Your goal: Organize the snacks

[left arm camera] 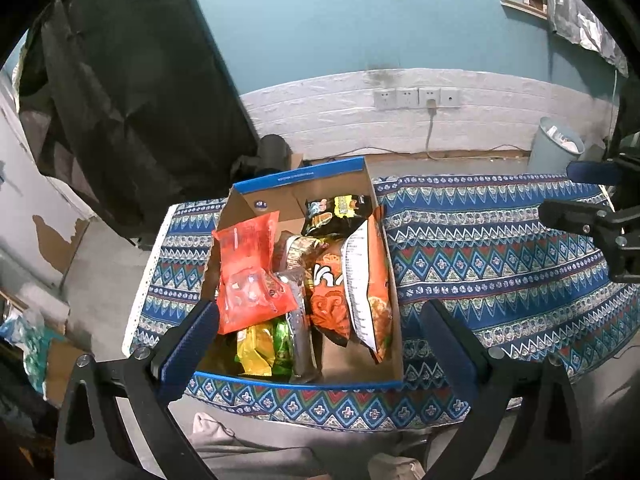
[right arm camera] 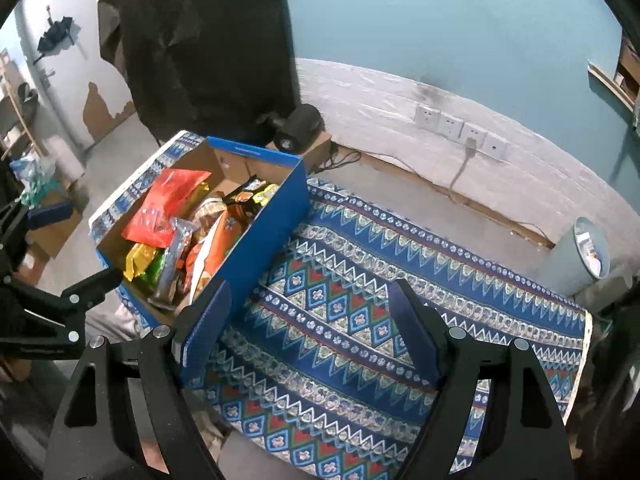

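A blue cardboard box [left arm camera: 352, 383] sits on the patterned cloth and holds several snack bags: a red bag [left arm camera: 250, 276], an orange chips bag [left arm camera: 356, 292], a black bag [left arm camera: 334, 210], yellow and green packs [left arm camera: 264, 346]. My left gripper [left arm camera: 320, 332] is open and empty, above the box's near end. The box also shows in the right wrist view [right arm camera: 260, 236], with the red bag [right arm camera: 168, 208] on top. My right gripper [right arm camera: 308, 320] is open and empty, over bare cloth to the right of the box. It shows at the left view's right edge [left arm camera: 576, 196].
The blue patterned cloth [right arm camera: 360, 280] covers a low table. A grey waste bin [right arm camera: 576, 256] stands at the far right by the wall. A black speaker-like object [right arm camera: 300, 124] sits on a cardboard box behind the snack box. A dark cover [left arm camera: 132, 92] hangs at left.
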Demonstrator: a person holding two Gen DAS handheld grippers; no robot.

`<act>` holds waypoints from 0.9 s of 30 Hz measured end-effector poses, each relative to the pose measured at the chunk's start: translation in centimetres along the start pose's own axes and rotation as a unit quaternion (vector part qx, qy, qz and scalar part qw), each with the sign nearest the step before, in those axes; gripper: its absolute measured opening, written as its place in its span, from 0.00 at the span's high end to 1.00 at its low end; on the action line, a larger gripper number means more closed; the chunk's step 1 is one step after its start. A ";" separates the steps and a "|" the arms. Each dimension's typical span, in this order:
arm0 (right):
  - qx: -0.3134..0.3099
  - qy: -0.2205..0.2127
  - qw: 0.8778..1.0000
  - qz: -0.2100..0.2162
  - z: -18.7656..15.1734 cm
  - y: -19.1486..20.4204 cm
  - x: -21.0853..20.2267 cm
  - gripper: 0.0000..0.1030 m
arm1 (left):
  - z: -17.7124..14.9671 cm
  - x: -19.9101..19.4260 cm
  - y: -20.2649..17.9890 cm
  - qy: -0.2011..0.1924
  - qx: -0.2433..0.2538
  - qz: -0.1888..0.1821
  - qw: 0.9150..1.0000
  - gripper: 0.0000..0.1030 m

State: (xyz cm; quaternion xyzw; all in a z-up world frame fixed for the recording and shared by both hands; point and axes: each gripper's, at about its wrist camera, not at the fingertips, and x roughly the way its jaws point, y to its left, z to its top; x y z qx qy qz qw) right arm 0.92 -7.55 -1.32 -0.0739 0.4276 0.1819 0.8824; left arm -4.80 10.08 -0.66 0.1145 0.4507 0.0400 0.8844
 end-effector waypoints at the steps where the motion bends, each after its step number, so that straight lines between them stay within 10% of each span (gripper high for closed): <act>1: 0.000 0.000 1.000 0.000 0.0 0.0 0.0 0.22 | 0.0 0.0 0.0 0.000 0.001 0.001 1.000 0.02; 27: 0.002 -0.005 1.000 -0.004 -0.2 -0.4 -0.6 0.22 | -0.1 0.2 0.0 0.006 0.004 -0.004 1.000 0.02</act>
